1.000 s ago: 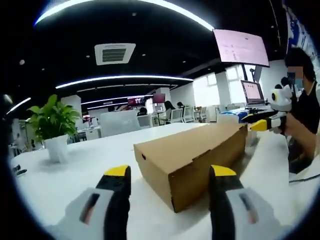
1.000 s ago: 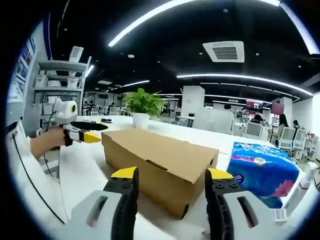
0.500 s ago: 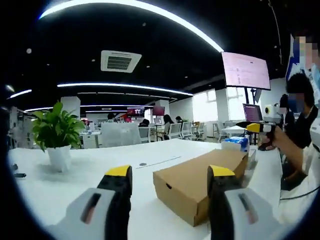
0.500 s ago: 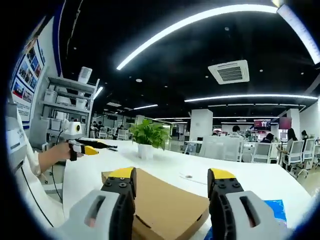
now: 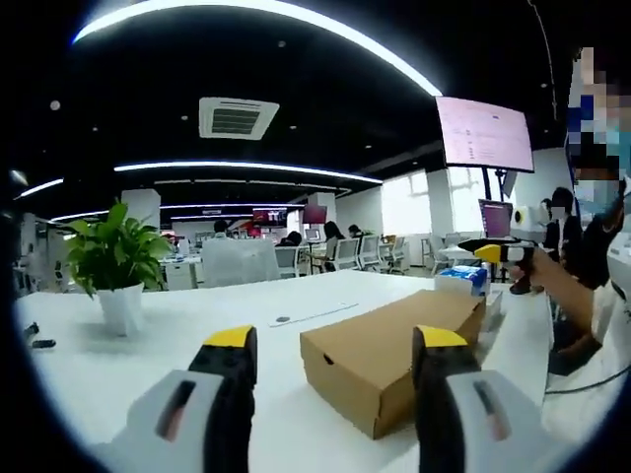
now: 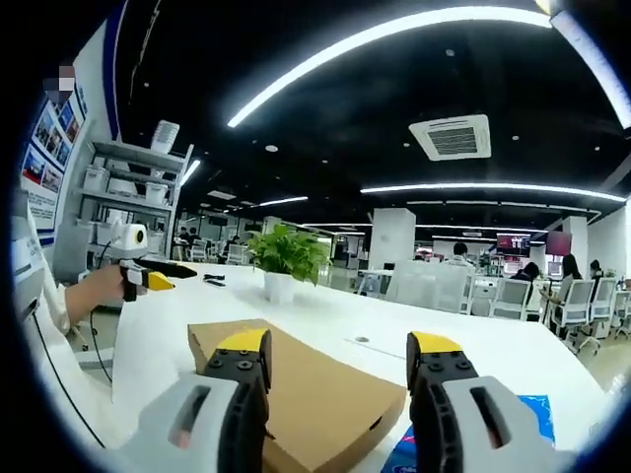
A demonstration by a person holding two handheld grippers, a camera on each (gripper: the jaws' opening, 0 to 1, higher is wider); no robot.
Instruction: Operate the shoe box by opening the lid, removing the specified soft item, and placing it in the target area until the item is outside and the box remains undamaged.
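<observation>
The shoe box (image 5: 394, 355) sits lid-closed on my tabletop (image 5: 148, 345). My left gripper (image 5: 335, 345) and right gripper (image 6: 340, 350) hover released above the box, not touching it.

Bare table (image 5: 148, 355) flanks the closed shoe box (image 5: 394, 350) (tissue pack (image 6: 537, 419) crowds one end).

shoe box (image 5: 394, 355) on table (image 5: 148, 345), plant (image 5: 113, 266) behind.

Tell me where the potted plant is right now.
In the left gripper view the potted plant stands on the white table, far left of the closed shoe box. In the right gripper view it stands beyond the box's far end.
</observation>
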